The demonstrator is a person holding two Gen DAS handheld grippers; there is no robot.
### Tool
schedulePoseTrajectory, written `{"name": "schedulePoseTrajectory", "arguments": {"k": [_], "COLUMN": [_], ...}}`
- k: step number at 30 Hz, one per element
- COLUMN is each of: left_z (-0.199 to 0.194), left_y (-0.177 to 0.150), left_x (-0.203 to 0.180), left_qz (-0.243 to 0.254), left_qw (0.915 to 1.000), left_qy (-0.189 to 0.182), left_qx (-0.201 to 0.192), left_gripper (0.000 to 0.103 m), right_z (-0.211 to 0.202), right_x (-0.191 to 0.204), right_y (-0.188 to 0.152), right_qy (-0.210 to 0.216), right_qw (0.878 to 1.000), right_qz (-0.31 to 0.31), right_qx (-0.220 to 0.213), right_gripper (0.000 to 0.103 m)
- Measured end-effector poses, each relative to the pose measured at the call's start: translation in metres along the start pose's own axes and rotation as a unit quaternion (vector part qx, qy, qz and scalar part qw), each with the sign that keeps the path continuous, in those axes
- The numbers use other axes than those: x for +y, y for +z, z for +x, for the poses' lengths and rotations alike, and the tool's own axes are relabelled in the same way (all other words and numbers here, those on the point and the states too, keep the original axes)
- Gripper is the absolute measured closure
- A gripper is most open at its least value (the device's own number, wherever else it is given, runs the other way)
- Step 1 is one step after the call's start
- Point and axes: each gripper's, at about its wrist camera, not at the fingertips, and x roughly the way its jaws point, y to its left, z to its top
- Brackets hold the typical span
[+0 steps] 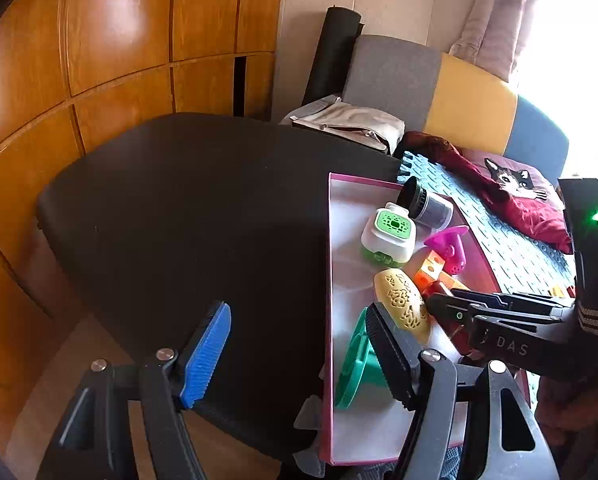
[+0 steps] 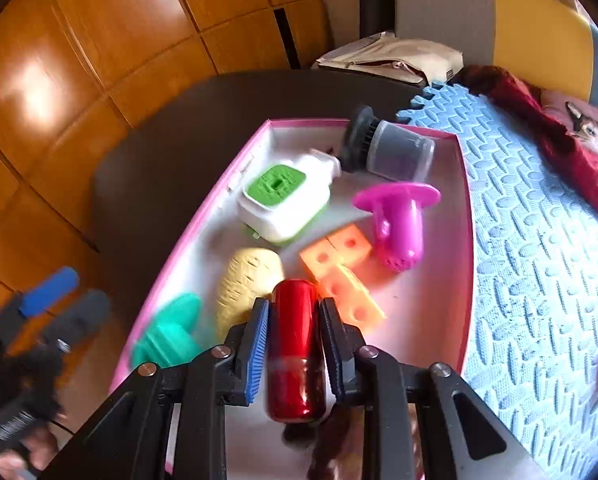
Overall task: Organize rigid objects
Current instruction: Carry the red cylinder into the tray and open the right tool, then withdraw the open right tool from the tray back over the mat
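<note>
My right gripper (image 2: 293, 312) is shut on a shiny red cylinder (image 2: 295, 356) and holds it over the near end of a pink-rimmed white box (image 2: 465, 240). In the box lie a yellow perforated oval (image 2: 247, 280), orange cheese-like blocks (image 2: 339, 264), a magenta funnel-shaped piece (image 2: 399, 220), a white and green container (image 2: 283, 204), a dark jar (image 2: 387, 152) with a black lid, and a teal piece (image 2: 171, 336). My left gripper (image 1: 299, 356) stands open at the box's left rim (image 1: 331, 280), over the dark table, with nothing between its fingers.
The box lies partly on a dark round table (image 1: 179, 200) and partly on a blue foam mat (image 2: 539, 240). A red cloth (image 1: 531, 212) with a cat picture lies on the mat. A beige bag (image 1: 355, 124) is behind the box, and wooden cabinets (image 1: 119, 40) stand to the left.
</note>
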Motion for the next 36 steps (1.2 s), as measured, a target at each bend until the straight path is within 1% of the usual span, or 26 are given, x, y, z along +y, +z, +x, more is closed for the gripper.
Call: {"name": "schedulePoseTrajectory", "arguments": {"k": [2,4,7,11,14,19,23,30,36], "left_z": [0.0,-0.001,-0.004,-0.008,-0.011,-0.017,-0.022,-0.024,-0.024], "left_y": [0.0,0.0,0.001,0.004,0.004,0.004,0.004,0.002,-0.001], "left_x": [0.0,0.0,-0.002,-0.005,-0.008,-0.014,-0.02,-0.032,-0.04], "left_qz": [0.0,0.001,0.003,0.01,0.017,0.027,0.036,0.052,0.059], "left_qw": [1.0,1.0,1.0,0.9999,0.9997,0.9994,0.999,0.9983,0.9981], "left_qy": [0.002,0.003,0.005,0.008,0.009,0.008,0.006,0.002,-0.007], "left_qx": [0.002,0.001,-0.004,-0.009,-0.013,-0.02,-0.025,-0.024,-0.017], "left_gripper": [0.032,0.032,0.031,0.03,0.03,0.03,0.029,0.028,0.028], "right_z": [0.001,-0.005,-0.013,-0.032,-0.048,-0.07,-0.09,-0.115,-0.124], "right_x": [-0.004,-0.007,-0.008,-0.007,-0.008,-0.015,-0.027,-0.061,-0.085], "right_y": [0.0,0.002,0.001,0.002,-0.004,-0.014,-0.021,-0.031,-0.043], "right_qy": [0.01,0.013,0.023,0.018,0.003,-0.033,-0.059,-0.096,-0.123], "right_qw": [1.0,1.0,0.999,0.998,0.996,0.993,0.99,0.984,0.98], "right_qz": [0.014,0.021,0.03,0.03,0.025,0.018,0.015,0.036,0.053], "right_qx": [0.003,-0.004,-0.025,-0.06,-0.085,-0.111,-0.13,-0.149,-0.15], "right_gripper": [0.077,0.075,0.072,0.071,0.07,0.069,0.065,0.065,0.065]}}
